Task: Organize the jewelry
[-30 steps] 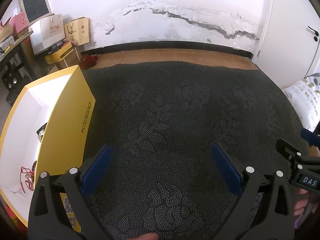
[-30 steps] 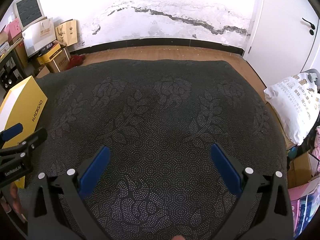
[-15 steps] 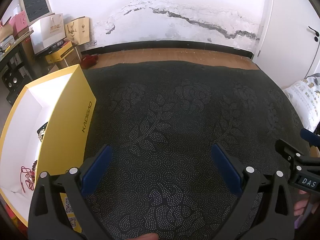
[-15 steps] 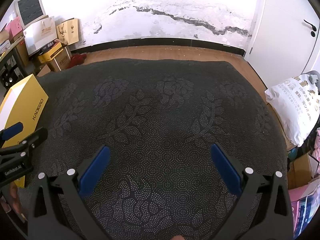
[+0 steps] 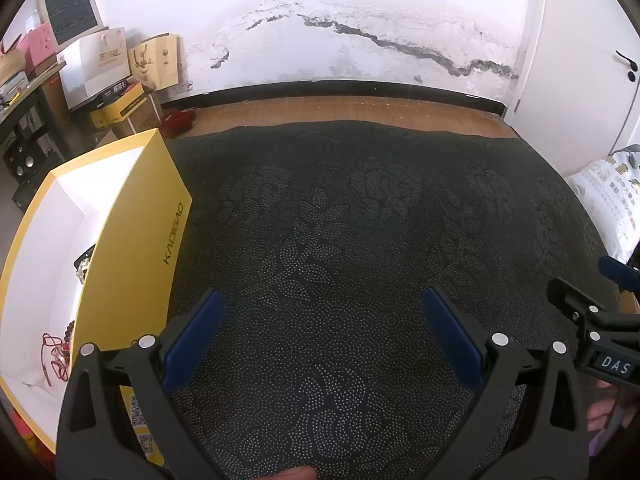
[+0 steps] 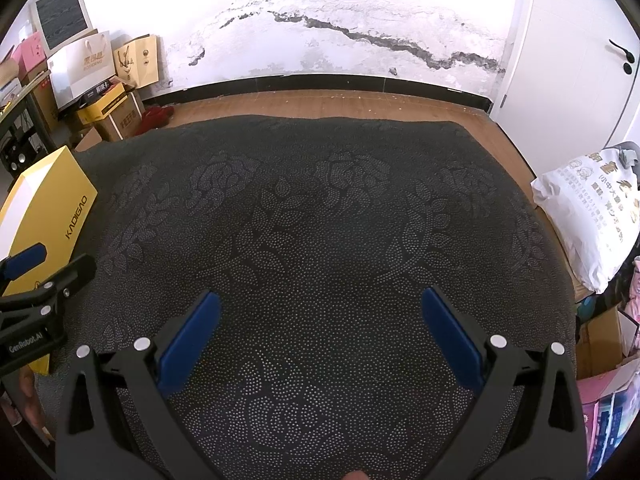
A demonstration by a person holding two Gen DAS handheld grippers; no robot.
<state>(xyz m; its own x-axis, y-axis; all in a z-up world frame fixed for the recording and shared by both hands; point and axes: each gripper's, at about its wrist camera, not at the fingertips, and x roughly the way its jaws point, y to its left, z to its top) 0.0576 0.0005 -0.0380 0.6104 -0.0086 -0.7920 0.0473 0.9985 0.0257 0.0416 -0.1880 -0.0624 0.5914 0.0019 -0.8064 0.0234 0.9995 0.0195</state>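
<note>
An open yellow box (image 5: 132,240) with a white inside stands at the left edge of the dark patterned cloth (image 5: 340,240). Inside it lie a red cord bracelet (image 5: 54,354) and a small dark item (image 5: 85,266) against the wall. My left gripper (image 5: 320,312) hovers open over the cloth just right of the box, nothing between its blue pads. My right gripper (image 6: 318,312) is open too, over the cloth's middle, empty. The box (image 6: 48,216) shows at the left of the right wrist view, behind the left gripper's tip (image 6: 36,292).
Cardboard boxes and paper bags (image 5: 116,80) are stacked at the back left by the cracked wall. A white printed sack (image 6: 588,216) lies off the cloth's right edge. A wooden floor strip (image 6: 320,106) runs behind the cloth. A door (image 6: 580,60) is at right.
Both grippers have drifted very slightly; the view shifts a little. Both stay open and empty.
</note>
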